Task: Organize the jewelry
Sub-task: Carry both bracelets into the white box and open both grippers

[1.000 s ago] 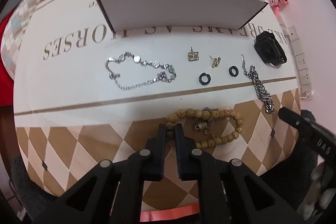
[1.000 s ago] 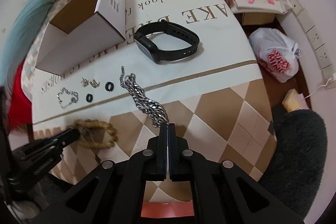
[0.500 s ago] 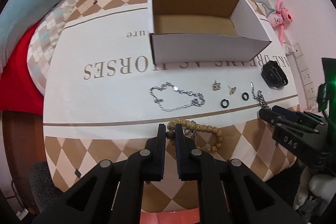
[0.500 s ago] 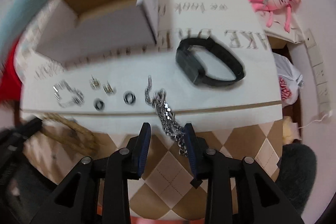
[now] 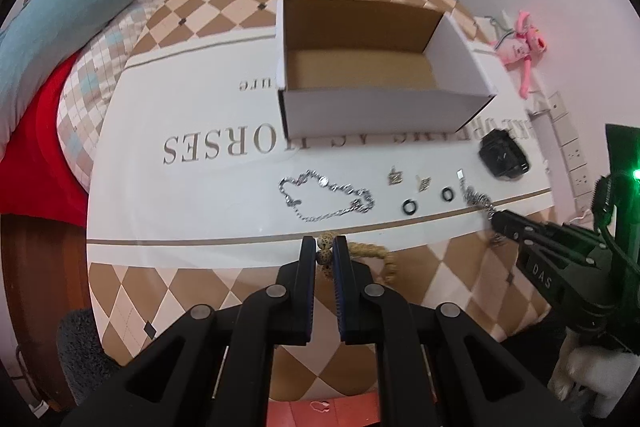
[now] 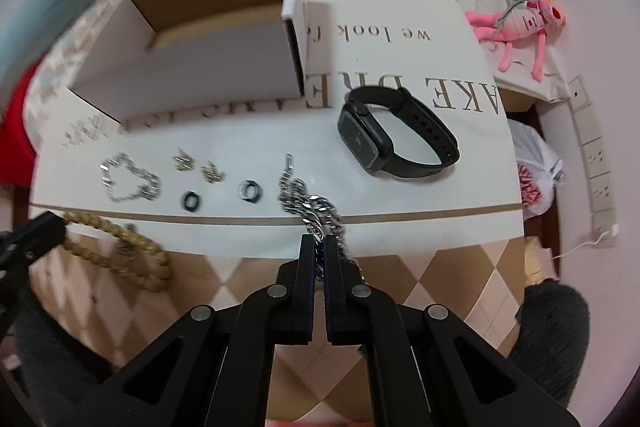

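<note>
Two bracelets are in our grip at once: our left gripper (image 5: pixel 324 255) is closed on the tan bead bracelet (image 5: pixel 370 255), pinching a couple of speckled beads between its fingers at the near edge of the white band on the tablecloth (image 5: pixel 192 211), while our right gripper (image 6: pixel 320 253) is clamped on the chunky silver chain (image 6: pixel 310 205), whose free end trails away toward the black watch (image 6: pixel 394 143). Between the two bracelets we see two black rings (image 5: pixel 410 207) and, just behind them, two small gold earrings (image 5: pixel 424 183), with a thin silver bracelet (image 5: pixel 326 197) looped to their left. Behind all of these stands the open white cardboard box (image 5: pixel 380 109), brown inside. Beyond the table, on the right, lies a pink plush toy (image 6: pixel 520 23).
</note>
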`<state>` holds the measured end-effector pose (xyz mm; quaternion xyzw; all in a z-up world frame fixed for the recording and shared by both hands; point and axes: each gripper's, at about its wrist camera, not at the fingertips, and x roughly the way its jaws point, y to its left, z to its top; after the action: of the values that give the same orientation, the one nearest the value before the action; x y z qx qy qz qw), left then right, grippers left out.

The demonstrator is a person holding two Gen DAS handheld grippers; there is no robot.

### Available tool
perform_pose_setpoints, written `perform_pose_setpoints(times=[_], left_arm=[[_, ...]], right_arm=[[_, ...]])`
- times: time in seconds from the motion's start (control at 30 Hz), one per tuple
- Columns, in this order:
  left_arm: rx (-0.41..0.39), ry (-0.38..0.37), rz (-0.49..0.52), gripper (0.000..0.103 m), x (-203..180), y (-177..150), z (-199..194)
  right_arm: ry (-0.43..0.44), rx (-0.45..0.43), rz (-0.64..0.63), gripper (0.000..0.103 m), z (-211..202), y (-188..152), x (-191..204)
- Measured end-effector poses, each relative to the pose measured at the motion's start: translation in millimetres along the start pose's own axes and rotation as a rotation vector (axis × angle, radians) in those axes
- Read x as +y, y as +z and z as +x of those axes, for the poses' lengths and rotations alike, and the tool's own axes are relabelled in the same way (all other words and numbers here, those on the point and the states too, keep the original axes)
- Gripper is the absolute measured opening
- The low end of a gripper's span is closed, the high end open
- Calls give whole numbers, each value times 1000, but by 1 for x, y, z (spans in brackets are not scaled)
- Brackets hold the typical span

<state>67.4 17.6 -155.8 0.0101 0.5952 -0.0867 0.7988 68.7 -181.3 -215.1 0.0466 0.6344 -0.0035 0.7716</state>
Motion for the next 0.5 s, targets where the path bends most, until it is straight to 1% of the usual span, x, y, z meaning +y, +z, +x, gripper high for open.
perform_pose_setpoints(times=[0.17, 0.3, 0.37, 0.5], left_arm=[[-48, -49, -10, 6, -2, 7, -30], [-103, -84, -9, 6, -6, 18, -60], [-125, -102, -4, 6, -7, 25, -73], [-169, -146, 16, 6, -10, 48, -98]], right_arm=[[105, -53, 23, 4, -34, 0, -2], [172, -80, 23, 4, -57, 7, 3], [208, -94, 16, 4, -72, 13, 9], [240, -135, -28, 4, -99, 35, 21]])
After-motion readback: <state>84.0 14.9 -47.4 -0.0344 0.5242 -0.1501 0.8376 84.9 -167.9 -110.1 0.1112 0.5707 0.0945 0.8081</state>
